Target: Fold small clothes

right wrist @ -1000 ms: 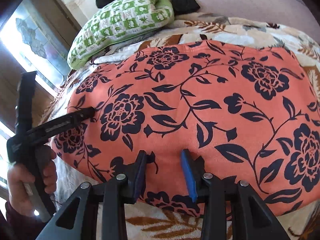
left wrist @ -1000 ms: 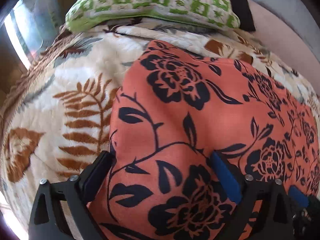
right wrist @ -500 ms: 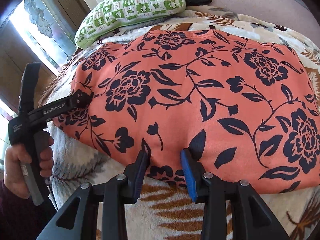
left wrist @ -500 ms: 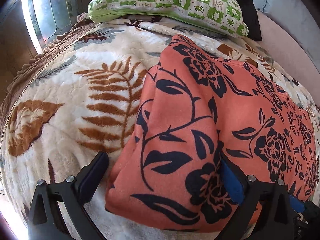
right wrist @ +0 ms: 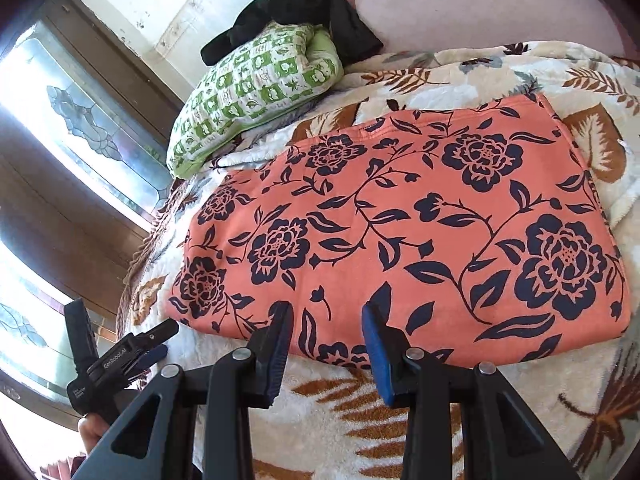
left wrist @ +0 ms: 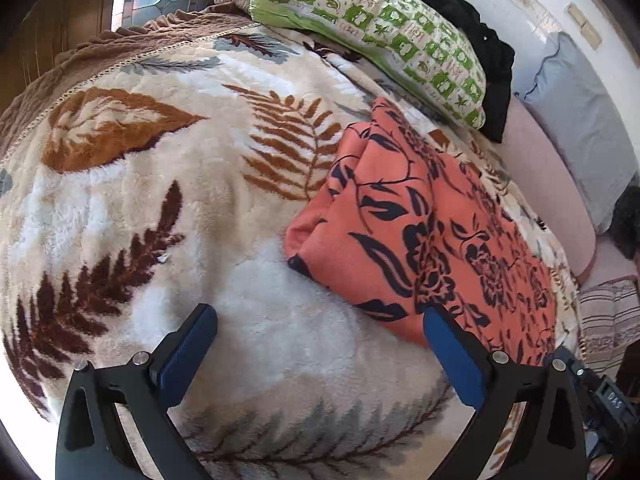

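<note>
Both tools hang clear of the cloth with nothing in them: the left tool (left wrist: 320, 340) gapes wide, the right tool (right wrist: 326, 336) part-open, likely because the fold is done. The cloth (right wrist: 400, 224) lies flat mid-bed, below the pillow (right wrist: 256, 84).

Left claw (left wrist: 320, 344) gapes wide and empty; right claw (right wrist: 326, 332) stands part-open, gripping nothing.

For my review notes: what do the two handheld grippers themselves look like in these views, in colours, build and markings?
Both are black plastic frames with triangular cut-outs and silver pivot screws. The left gripper and the right gripper each carry flat blue pads on the inner faces of their jaws. Seen from the right wrist view, the left gripper has a black pistol-style handle and white "GenRobot.AI" lettering on its side. No cables or sleeves are clearly visible.
</note>
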`<state>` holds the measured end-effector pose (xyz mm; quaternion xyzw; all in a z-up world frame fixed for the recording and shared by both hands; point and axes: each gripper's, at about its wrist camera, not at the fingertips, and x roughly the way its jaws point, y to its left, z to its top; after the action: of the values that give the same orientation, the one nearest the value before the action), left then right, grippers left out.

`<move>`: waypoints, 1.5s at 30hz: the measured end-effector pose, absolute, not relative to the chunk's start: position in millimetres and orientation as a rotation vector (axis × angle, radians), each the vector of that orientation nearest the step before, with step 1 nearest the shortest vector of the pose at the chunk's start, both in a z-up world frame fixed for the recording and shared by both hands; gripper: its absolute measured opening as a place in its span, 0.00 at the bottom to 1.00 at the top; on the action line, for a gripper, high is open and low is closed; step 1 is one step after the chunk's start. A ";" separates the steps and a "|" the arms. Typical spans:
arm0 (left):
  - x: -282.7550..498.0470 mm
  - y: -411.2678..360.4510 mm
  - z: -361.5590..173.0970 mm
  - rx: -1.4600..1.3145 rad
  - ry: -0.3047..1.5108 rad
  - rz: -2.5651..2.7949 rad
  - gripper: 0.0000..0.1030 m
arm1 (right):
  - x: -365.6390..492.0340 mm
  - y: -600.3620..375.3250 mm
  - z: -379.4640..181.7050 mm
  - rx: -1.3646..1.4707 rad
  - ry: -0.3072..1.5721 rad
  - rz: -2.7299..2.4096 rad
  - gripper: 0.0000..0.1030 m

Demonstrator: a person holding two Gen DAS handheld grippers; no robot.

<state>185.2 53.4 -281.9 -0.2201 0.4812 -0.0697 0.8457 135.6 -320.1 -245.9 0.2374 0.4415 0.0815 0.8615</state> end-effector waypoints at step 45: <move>202.8 -98.1 -207.2 -0.054 0.690 -0.375 0.22 | 153.4 -405.4 -252.9 0.814 0.882 0.087 0.16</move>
<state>202.8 -98.1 -207.2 -0.0262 0.3362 -0.1826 0.9235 153.4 -405.4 -252.9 0.3830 0.4147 0.0407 0.8244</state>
